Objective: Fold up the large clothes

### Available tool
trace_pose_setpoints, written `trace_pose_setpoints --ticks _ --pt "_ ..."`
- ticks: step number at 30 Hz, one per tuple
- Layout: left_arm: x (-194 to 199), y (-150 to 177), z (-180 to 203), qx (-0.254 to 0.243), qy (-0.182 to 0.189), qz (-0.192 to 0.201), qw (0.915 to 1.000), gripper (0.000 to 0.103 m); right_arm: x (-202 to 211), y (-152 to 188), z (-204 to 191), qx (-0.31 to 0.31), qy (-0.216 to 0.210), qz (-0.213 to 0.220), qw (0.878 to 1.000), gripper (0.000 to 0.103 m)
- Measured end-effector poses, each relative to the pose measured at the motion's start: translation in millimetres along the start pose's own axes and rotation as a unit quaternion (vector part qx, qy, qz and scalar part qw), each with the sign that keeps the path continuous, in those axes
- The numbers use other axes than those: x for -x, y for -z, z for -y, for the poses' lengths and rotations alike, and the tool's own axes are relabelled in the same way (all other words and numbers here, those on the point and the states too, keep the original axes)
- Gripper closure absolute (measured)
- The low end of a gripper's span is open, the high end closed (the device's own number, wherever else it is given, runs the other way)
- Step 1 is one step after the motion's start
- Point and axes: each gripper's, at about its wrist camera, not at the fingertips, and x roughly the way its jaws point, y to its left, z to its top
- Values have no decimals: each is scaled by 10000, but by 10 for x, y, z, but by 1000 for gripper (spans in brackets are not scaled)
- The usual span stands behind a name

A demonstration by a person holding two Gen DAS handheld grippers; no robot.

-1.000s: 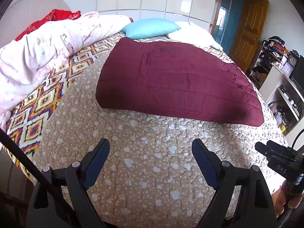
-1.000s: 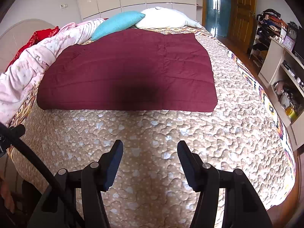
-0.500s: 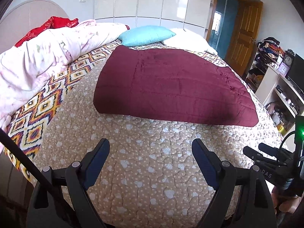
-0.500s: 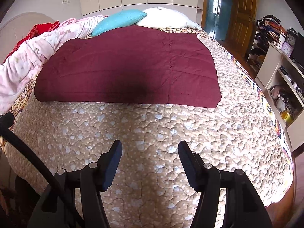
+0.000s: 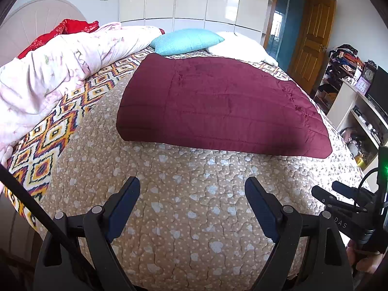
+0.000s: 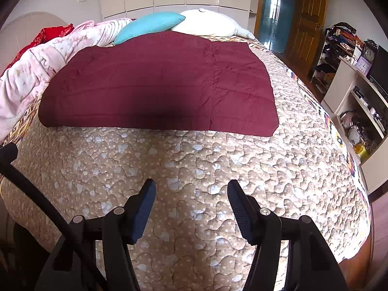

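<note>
A large maroon quilted cloth (image 5: 218, 106) lies flat on the bed, folded into a rectangle, with its near edge facing me; it also shows in the right wrist view (image 6: 157, 82). My left gripper (image 5: 192, 184) is open and empty above the beige bedspread (image 5: 184, 206), well short of the cloth's near edge. My right gripper (image 6: 191, 185) is open and empty too, also short of the cloth. The right tool (image 5: 349, 206) shows at the right edge of the left wrist view.
A pink duvet (image 5: 48, 77) is bunched along the left side. A teal pillow (image 5: 186, 41) and a white pillow (image 6: 206, 24) lie beyond the cloth. Shelves (image 5: 359, 111) and a wooden door (image 5: 308, 46) stand right of the bed.
Both grippers have tilted up and drawn back slightly, so the cloth sits a little higher and farther in view. Both stay open and empty.
</note>
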Motion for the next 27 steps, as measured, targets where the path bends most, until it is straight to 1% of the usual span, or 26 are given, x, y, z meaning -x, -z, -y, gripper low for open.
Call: trace_pose_setpoints --ticks 6,9,12,15,17,19,22,24,27 --pt "-20 6 -8 -12 -17 -11 10000 16 -59 15 6 -32 22 -69 10000 38" --pt "-45 8 -20 -16 -15 -30 10000 16 -67 -57 3 -35 -4 -52 10000 38" --pt "-80 12 -23 -35 -5 -67 10000 16 -68 -257 -14 -3 -10 140 9999 38" --pt "-114 21 -32 -65 -27 -108 9999 16 -143 -551 -46 48 48 426 9991 38" --pt "-137 19 -32 -69 -39 -142 9999 16 -272 -783 -45 -2 62 528 9986 38" --pt "-169 16 -48 -58 -58 -176 9998 16 -473 -996 -53 -37 120 476 9988 38" --pt "-224 8 -92 -29 -94 -217 9997 16 -881 -1226 -88 64 323 197 9993 38" --pt "-260 4 -116 6 -104 -248 9996 16 -1115 -1307 -100 112 381 15 9992 37" --pt "-309 6 -156 43 -122 -297 9995 16 -1343 -1347 -59 41 371 -205 9991 33"
